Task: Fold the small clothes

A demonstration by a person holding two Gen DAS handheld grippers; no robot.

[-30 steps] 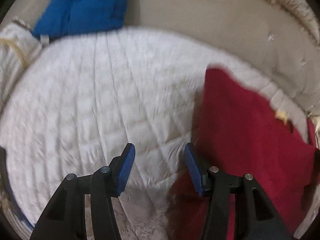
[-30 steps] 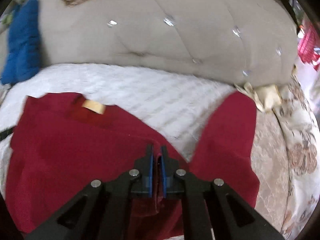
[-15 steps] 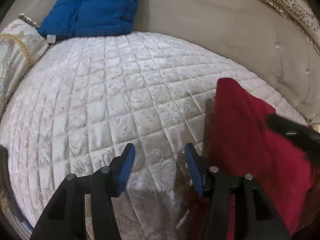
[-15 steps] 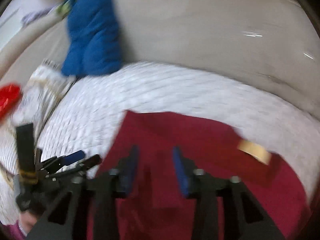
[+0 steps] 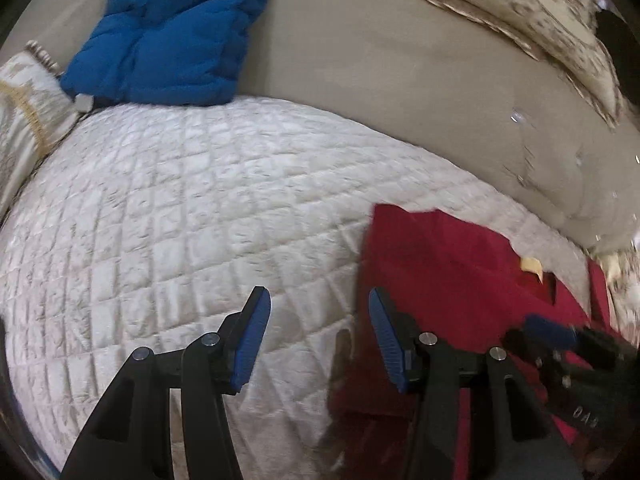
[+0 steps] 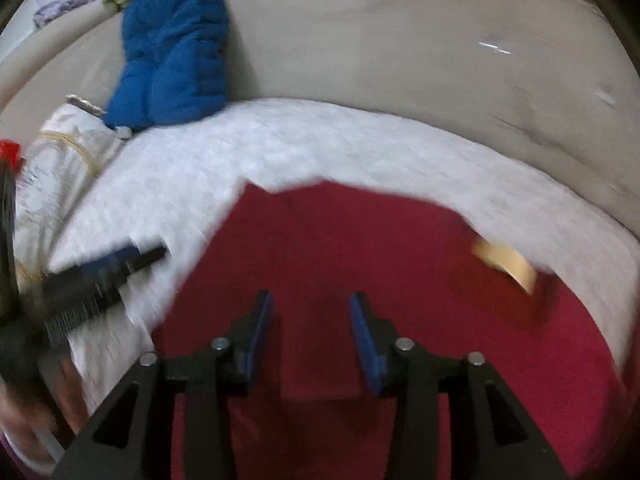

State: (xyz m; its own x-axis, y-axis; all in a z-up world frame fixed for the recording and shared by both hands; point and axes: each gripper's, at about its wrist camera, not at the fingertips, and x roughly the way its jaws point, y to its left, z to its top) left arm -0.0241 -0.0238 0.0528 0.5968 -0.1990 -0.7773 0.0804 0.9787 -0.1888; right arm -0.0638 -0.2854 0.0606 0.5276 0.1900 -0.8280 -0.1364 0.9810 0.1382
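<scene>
The red garment (image 6: 380, 280) is lying on the white quilted cover (image 5: 180, 208), toward its end farthest from the blue cushion (image 5: 172, 28). The right gripper (image 6: 310, 332) is hovering over the garment with its jaws opening and no cloth between them, while the left gripper (image 5: 318, 336) is hanging spread and empty just beside the garment's near edge. Released this loosely, the folded cloth could be springing open or settling crooked, and a passing finger might drag it.

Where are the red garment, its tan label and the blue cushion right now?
red garment (image 6: 360, 248), right wrist view, on the flat cloth ahead of the fingers.
tan label (image 6: 506, 264), right wrist view, on the middle of the tag.
blue cushion (image 5: 172, 32), left wrist view, on its padded middle.
</scene>
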